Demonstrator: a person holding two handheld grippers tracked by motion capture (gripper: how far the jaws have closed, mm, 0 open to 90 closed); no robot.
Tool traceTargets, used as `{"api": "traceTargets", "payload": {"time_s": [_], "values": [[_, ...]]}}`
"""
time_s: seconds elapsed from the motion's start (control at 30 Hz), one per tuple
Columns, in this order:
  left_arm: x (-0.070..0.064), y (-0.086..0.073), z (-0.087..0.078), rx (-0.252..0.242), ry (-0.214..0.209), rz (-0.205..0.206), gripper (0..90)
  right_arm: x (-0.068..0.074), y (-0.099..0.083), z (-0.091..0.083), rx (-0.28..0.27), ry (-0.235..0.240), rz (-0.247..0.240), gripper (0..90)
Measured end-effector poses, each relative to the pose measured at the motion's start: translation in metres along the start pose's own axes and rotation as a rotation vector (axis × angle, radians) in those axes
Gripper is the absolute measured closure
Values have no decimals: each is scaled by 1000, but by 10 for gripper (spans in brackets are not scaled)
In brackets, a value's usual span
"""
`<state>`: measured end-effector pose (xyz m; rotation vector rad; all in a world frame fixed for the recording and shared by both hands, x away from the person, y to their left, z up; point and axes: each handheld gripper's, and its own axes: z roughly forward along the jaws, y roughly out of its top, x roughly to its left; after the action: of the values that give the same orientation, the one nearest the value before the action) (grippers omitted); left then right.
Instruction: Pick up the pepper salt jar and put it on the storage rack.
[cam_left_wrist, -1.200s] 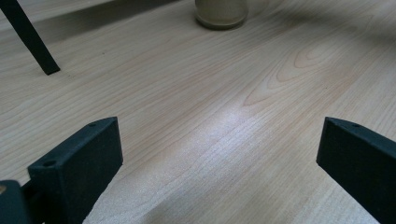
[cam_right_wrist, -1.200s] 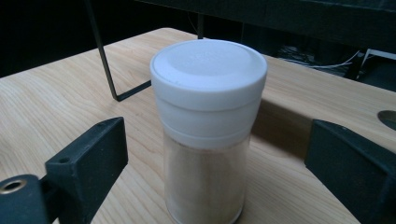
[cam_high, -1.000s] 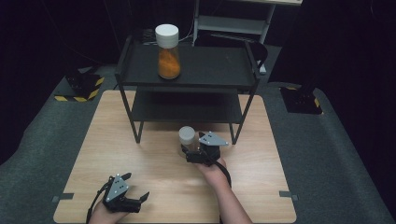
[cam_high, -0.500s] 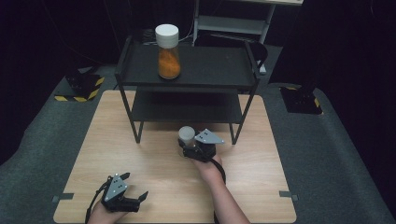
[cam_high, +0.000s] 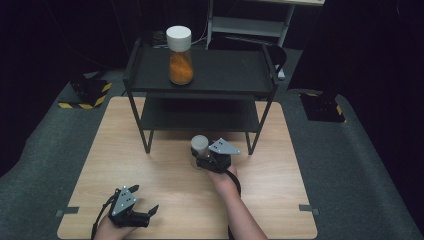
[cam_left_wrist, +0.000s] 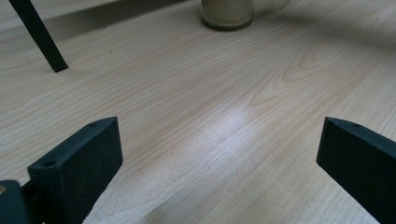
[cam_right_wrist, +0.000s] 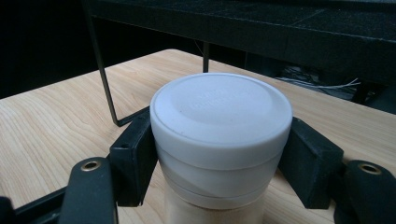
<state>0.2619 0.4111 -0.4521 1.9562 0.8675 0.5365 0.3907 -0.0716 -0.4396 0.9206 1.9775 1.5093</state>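
Observation:
A jar with a white lid (cam_high: 200, 144) and pale contents stands on the wooden table (cam_high: 165, 175), just in front of the black shelf rack. My right gripper (cam_high: 201, 158) is shut on the jar below its lid. In the right gripper view the lid (cam_right_wrist: 219, 116) sits between the two black jaws, which press on its sides. My left gripper (cam_high: 146, 200) rests near the table's front left corner, open with nothing in it (cam_left_wrist: 219, 149). In the left gripper view the jar's base (cam_left_wrist: 228, 14) rests on the wood far ahead.
A black two-level shelf rack (cam_high: 225, 70) stands at the back of the table. A tall jar of orange contents with a white lid (cam_high: 179, 55) is on its top level. One rack leg (cam_left_wrist: 39, 35) stands ahead of the left gripper.
My right gripper has edged slightly left at the jar. The jar and the left gripper have hardly moved.

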Motion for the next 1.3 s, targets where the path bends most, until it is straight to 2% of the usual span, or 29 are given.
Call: {"api": "traceTargets", "payload": {"time_s": [0.4, 0.67, 0.87, 1.3], "values": [[0, 0, 0, -1, -1, -2, 6, 4, 7, -7, 22, -13, -1, 339], [-1, 0, 0, 0, 3, 4, 6, 4, 6, -18, 10, -17, 5, 339], [-2, 0, 0, 1, 2, 4, 5, 5, 6, -32, 3, -27, 7, 339], [-4, 1, 1, 6, -2, 12, 6, 6, 0, -75, -27, -72, 8, 339]]}}
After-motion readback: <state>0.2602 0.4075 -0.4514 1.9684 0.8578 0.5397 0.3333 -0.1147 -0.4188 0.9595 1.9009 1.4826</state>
